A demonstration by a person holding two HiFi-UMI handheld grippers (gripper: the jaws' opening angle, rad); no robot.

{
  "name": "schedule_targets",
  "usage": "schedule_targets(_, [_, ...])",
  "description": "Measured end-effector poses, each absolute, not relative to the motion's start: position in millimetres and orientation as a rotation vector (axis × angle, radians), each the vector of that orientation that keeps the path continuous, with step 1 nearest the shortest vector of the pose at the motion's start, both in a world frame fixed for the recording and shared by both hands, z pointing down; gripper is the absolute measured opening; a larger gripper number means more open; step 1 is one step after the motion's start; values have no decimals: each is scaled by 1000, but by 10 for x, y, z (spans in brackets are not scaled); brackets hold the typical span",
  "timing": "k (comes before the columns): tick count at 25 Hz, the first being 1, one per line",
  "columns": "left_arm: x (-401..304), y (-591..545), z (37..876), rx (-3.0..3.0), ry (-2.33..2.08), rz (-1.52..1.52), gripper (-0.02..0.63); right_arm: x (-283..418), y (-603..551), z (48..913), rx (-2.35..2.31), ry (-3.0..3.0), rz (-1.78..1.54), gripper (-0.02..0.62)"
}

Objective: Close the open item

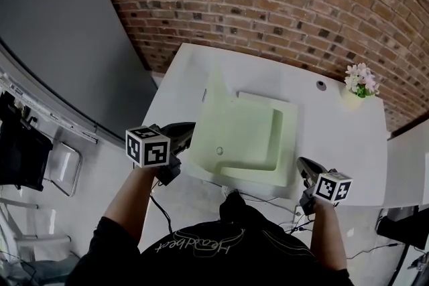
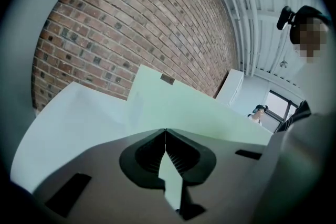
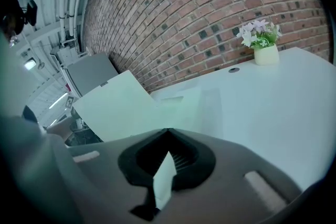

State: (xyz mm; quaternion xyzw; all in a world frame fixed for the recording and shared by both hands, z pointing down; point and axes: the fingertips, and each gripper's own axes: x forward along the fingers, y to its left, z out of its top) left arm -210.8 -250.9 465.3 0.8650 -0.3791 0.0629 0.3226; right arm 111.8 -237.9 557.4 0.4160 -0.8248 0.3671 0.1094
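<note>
A pale green box (image 1: 258,137) lies open on the white table (image 1: 338,137). Its lid (image 1: 213,98) stands tilted up on the left side. My left gripper (image 1: 188,135) is shut with nothing between its jaws, right at the lid's outer lower edge; whether it touches cannot be told. In the left gripper view the lid (image 2: 184,107) fills the space just past the left gripper (image 2: 165,131). My right gripper (image 1: 303,165) is shut and empty near the box's front right corner. The right gripper (image 3: 168,131) faces the raised lid (image 3: 113,107).
A small pot of flowers (image 1: 360,81) (image 3: 261,35) stands at the table's far right, by a cable hole (image 1: 321,85). A brick wall (image 1: 268,3) runs behind the table. A grey panel (image 1: 60,37) and a chair (image 1: 64,167) are to the left.
</note>
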Motion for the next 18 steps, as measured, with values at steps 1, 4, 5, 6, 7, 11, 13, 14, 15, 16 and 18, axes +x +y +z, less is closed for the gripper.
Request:
schedule_targets(1, [-2085,-2519,4664,2274,-992,171,3,1123,-2375,5578,1228,-2423,1078,3])
schedule_targets(4, [-2008,-2538,4700,2280,-975,173,3,1129,-2340,5611,1227,-2419,1089,3])
schedule_targets(5, [-1982,-2537,4716,2280,-969,172,3,1143,-2331,5625,1233,-2413,1084,3])
schedule_targets(6, [-1960,-2535,4739,2277,-965,174,3,1153,-2321,5639,1237,-2410,1082,3])
schedule_targets(7, [-1943,-2531,4768,2271,-962,177,3,1153,-2307,5649,1236,-2410,1091,3])
schedule_targets(11, [-1885,-2531,4867,2254,-946,197,3,1153,-2297,5669,1232,-2410,1109,3])
schedule_targets(13, [-1846,-2531,4918,2246,-931,213,3,1153,-2301,5688,1233,-2407,1117,3])
schedule_targets(14, [-1820,-2532,4940,2243,-922,217,3,1156,-2303,5700,1234,-2405,1122,3])
schedule_targets(15, [-1793,-2538,4950,2243,-917,218,3,1160,-2309,5712,1235,-2404,1125,3])
schedule_targets(16, [-1770,-2551,4947,2245,-918,220,3,1162,-2319,5723,1235,-2402,1128,3])
schedule_targets(18, [-1733,-2581,4949,2248,-926,239,3,1165,-2344,5739,1234,-2400,1132,3])
